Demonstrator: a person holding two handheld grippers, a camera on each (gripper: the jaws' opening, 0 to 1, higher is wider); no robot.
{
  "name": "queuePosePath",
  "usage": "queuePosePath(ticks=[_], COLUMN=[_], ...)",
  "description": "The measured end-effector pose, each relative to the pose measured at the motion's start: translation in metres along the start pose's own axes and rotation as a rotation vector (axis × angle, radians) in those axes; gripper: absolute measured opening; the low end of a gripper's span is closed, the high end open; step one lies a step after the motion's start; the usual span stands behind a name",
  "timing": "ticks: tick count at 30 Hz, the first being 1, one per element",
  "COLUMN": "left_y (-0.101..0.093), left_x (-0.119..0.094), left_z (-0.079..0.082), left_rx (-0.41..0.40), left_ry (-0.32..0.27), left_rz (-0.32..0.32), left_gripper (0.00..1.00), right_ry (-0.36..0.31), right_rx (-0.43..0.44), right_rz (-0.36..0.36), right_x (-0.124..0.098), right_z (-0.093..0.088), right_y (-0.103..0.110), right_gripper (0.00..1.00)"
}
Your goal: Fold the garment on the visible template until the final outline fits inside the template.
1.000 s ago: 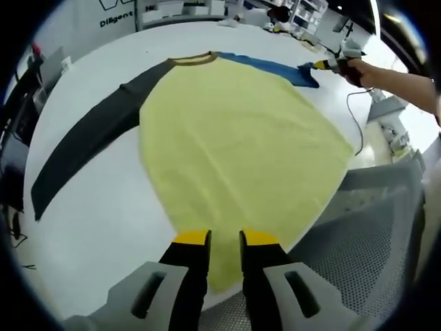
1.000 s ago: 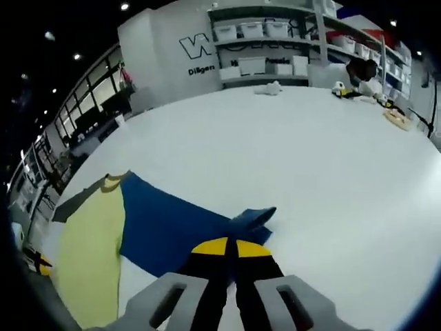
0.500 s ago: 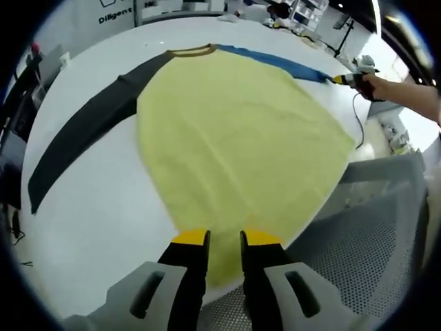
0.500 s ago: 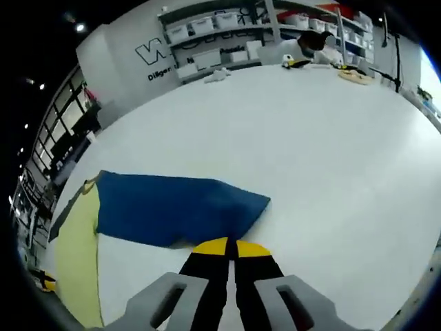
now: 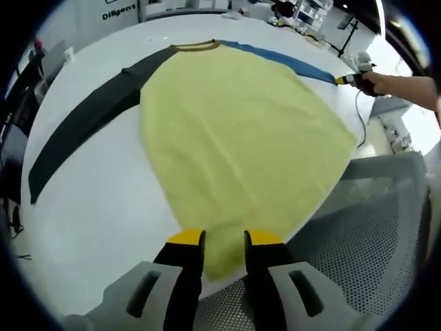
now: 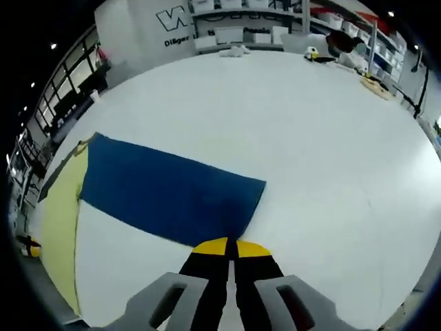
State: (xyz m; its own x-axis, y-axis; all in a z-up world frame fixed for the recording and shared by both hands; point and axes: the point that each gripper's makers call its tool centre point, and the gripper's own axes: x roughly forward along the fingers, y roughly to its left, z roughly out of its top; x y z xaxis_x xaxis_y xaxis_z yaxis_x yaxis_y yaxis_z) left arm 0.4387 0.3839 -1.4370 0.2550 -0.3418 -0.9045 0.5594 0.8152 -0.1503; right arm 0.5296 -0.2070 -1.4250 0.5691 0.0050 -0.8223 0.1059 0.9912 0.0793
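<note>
Stretched out flat now, the blue sleeve [image 6: 169,196] is lying straight where it was bunched a second ago.
Right gripper [image 6: 227,247] is pinching the sleeve's cuff, jaws together; left gripper [image 5: 224,241] is holding its jaws apart over the yellow shirt [image 5: 241,138] hem at the white table [image 5: 103,200] edge.

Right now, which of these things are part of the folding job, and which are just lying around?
Part of the job:
- long-sleeved shirt, with its blue sleeve and dark sleeve
- white table
- left gripper
- right gripper

Just lying about:
- shelves with bins
- perforated metal surface
</note>
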Motion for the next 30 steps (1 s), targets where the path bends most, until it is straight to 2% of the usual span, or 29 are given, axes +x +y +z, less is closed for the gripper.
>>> queuePosePath(ticks=[4,7,9,14,19,22,25,27,29,30], left_y=[0.002,0.003,0.003,0.007,0.006,0.009,0.011,0.011,0.021,0.022], left_x=[0.000,0.000,0.000,0.000,-0.003,-0.002,-0.003,-0.003,-0.009,-0.012], left_z=[-0.003,-0.007,-0.009,-0.012,-0.008,-0.014,-0.014,-0.013,-0.001,0.003], left_rx=[-0.014,-0.029,-0.035,-0.057,-0.072,-0.065,-0.069,-0.075,-0.045,-0.042], left_ry=[0.007,0.011,0.015,0.015,-0.007,0.012,0.007,0.001,-0.048,-0.068], left_rz=[0.003,0.003,0.005,0.014,0.013,0.026,0.030,0.031,0.095,0.105], left_gripper=[0.25,0.26,0.27,0.27,0.31,0.32,0.31,0.33,0.37,0.36], right_ry=[0.016,0.028,0.027,0.021,0.014,0.018,0.020,0.020,0.017,0.015], right_rx=[-0.038,-0.029,-0.069,-0.034,-0.044,-0.048,-0.052,-0.055,-0.053,-0.053], right_rz=[-0.006,-0.009,-0.001,0.001,0.004,0.009,0.012,0.014,0.015,0.017], right_x=[0.001,0.000,0.000,0.000,-0.003,-0.002,-0.002,-0.002,-0.002,-0.002], right_z=[-0.004,-0.006,-0.007,-0.008,-0.006,-0.005,-0.006,-0.007,-0.007,-0.007], right_y=[-0.005,-0.005,-0.002,-0.007,-0.003,-0.004,-0.003,-0.003,-0.002,-0.002], right_gripper=[0.00,0.00,0.00,0.00,0.00,0.00,0.00,0.00,0.00,0.00])
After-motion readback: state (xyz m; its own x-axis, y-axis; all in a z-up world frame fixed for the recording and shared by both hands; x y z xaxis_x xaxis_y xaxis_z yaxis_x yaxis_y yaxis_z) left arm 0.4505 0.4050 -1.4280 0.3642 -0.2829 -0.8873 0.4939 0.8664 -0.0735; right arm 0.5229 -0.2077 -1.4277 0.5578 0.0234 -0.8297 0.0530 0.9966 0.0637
